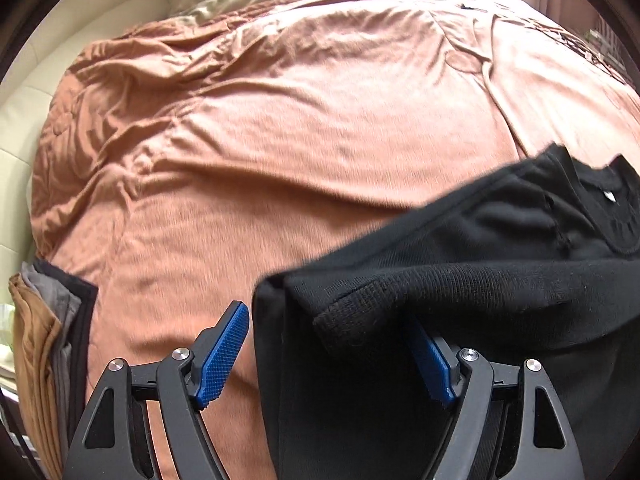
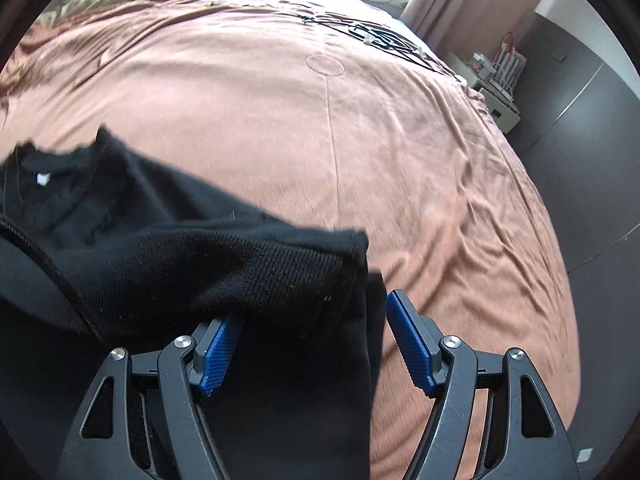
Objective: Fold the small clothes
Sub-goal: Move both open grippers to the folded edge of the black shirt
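Black knit clothing (image 1: 460,292), ribbed along one folded edge and with a small white label at its neckline, lies bunched on the wrinkled orange bedspread (image 1: 260,128), with a stack of folded brown, grey and black clothes (image 1: 52,344) off at the bed's left edge. Its folds drape between the blue textured pads of both tools. The left tool (image 1: 328,356) is open with jaws widening, the right tool (image 2: 316,344) stands open too, neither pressing the cloth.

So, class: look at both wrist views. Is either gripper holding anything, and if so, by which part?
Neither grips: both jaws stand apart around side edges of the black garment, pads not pressing.
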Tool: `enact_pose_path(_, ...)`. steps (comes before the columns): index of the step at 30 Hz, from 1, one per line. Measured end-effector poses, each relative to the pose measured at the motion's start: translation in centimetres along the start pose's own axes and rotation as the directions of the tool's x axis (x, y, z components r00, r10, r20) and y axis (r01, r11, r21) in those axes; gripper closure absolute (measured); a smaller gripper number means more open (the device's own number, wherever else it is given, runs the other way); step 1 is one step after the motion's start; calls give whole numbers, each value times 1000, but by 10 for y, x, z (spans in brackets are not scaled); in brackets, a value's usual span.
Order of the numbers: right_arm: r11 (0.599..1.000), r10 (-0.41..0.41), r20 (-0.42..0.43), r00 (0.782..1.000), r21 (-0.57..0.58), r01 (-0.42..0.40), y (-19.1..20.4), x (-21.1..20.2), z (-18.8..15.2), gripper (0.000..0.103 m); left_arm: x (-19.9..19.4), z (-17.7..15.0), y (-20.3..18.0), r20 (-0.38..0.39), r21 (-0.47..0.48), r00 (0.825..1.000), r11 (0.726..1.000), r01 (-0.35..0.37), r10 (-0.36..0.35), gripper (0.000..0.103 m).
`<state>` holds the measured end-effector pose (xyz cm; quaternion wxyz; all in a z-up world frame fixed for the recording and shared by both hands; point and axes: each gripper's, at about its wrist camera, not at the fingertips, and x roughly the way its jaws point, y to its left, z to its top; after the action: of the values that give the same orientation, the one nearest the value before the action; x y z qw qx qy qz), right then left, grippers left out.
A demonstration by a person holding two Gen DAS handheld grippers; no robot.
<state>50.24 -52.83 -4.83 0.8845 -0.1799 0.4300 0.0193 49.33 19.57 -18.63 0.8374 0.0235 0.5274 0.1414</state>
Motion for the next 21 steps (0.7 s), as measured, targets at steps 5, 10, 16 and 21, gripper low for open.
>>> enact_pose_path(5, 999, 1, 49, 999, 38, -3, -7, 7, 23, 33, 4, 17, 7, 29, -43, 1000, 999, 12, -11, 22)
enact_pose_path(10, 995, 9, 89, 996, 94, -18, -14, 15, 36, 33, 0, 36, 21, 66, -113, 998, 993, 31, -24, 22)
enact_pose_path(16, 983, 60, 185, 981, 157, -89, -29, -6, 35, 33, -21, 39, 48, 140, -192, 988, 977, 90, -64, 22)
enact_pose_path(21, 963, 121, 224, 967, 209, -168, -50, -17, 18, 33, -24, 34, 56, 144, -229, 982, 961, 153, -122, 25)
